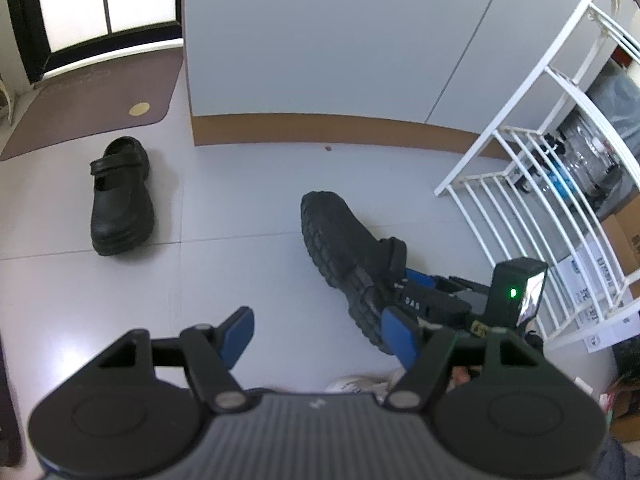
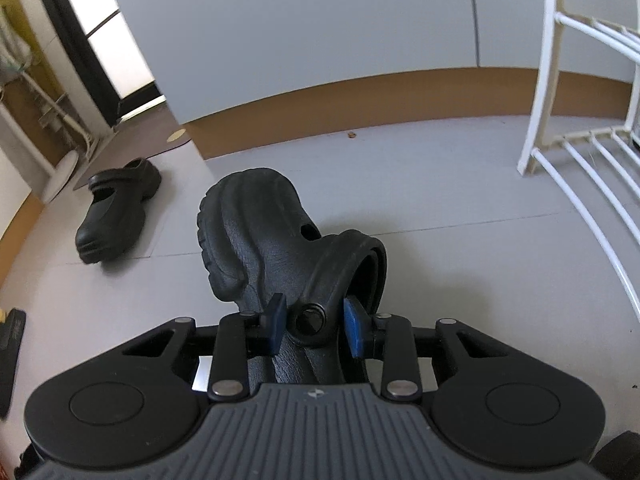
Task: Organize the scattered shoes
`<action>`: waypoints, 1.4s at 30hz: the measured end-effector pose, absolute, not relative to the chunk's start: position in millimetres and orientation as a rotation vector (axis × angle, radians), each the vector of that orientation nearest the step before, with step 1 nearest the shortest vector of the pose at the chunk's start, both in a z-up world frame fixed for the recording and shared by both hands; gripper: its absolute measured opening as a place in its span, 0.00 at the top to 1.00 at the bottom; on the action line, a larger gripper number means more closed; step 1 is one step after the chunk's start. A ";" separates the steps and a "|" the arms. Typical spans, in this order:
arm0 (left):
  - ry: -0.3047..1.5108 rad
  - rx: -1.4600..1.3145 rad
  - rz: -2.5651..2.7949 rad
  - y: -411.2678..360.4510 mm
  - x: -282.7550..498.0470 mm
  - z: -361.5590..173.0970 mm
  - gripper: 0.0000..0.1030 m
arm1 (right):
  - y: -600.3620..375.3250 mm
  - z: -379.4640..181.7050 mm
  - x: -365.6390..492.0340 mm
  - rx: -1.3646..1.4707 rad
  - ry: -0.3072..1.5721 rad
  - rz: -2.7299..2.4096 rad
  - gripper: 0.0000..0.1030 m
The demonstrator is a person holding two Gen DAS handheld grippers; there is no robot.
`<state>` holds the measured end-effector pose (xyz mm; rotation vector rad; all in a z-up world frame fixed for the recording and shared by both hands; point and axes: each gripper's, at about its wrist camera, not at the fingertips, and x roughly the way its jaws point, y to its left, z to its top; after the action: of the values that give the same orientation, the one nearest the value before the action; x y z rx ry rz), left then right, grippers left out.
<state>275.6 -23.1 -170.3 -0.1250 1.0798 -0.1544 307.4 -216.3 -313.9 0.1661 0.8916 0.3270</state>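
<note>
A: Two sets of fingers were seen. How was each found?

B: The right gripper [image 2: 313,330] was found with its blue fingers [image 2: 354,334] drawn in against the strap hinge of a black clog [image 2: 256,232], so a clamp on the shoe was judged. No load was seen in the left gripper [image 1: 318,338]; its fingers [image 1: 236,334] were held well apart over bare floor.

A: Where was the held clog placed in the scene?

B: It was seen tipped on its side, its treaded sole turned toward the left wrist view and its toe pointed toward the grey cabinet [image 1: 320,40]. Whether it was lifted clear of the floor [image 1: 240,184] could not be told.

A: And the other shoe?

B: A second black clog [image 1: 120,200] was seen upright on the floor, well apart from the first, near the brown mat [image 1: 80,100] by the doorway. It was touched by neither gripper.

A: Where could they be put?

B: A white rack [image 1: 532,184] was seen to the right, its low slatted shelf empty of shoes. It was judged the likely place, though this was not shown.

A: How much was done, then?

B: Little was judged done: one clog was gripped, none was stored, and the second was left to be fetched and paired.
</note>
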 end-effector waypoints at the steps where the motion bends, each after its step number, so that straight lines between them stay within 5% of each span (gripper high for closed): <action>1: 1.079 -0.125 -0.152 -22.4 275.7 -169.8 0.29 | -212.5 -310.8 305.5 0.153 0.891 0.343 0.69; 9: 1.082 -0.129 -0.153 -19.2 277.6 -169.7 0.29 | -185.1 -295.5 293.1 0.061 0.874 0.436 0.66; 10: 1.085 -0.132 -0.155 -18.6 277.6 -170.0 0.29 | -182.9 -295.7 292.4 0.057 0.878 0.443 0.60; 12: 1.089 -0.139 -0.157 -17.2 277.4 -170.0 0.29 | -176.9 -297.8 291.5 0.041 0.895 0.428 0.31; 17: 1.085 -0.144 -0.159 -14.5 276.6 -168.5 0.29 | -172.3 -300.5 288.3 0.003 0.892 0.383 0.15; 30: 1.089 -0.164 -0.161 -9.4 278.0 -167.4 0.29 | -174.0 -302.9 287.8 0.115 0.939 0.442 0.04; 42: 1.090 -0.174 -0.164 -8.4 277.1 -166.8 0.29 | -140.5 -312.0 301.5 0.106 0.960 0.454 0.04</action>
<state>277.1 -8.4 -166.8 -0.1744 1.0901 -0.1635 301.5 -140.5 -312.0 0.1061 0.9601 0.4543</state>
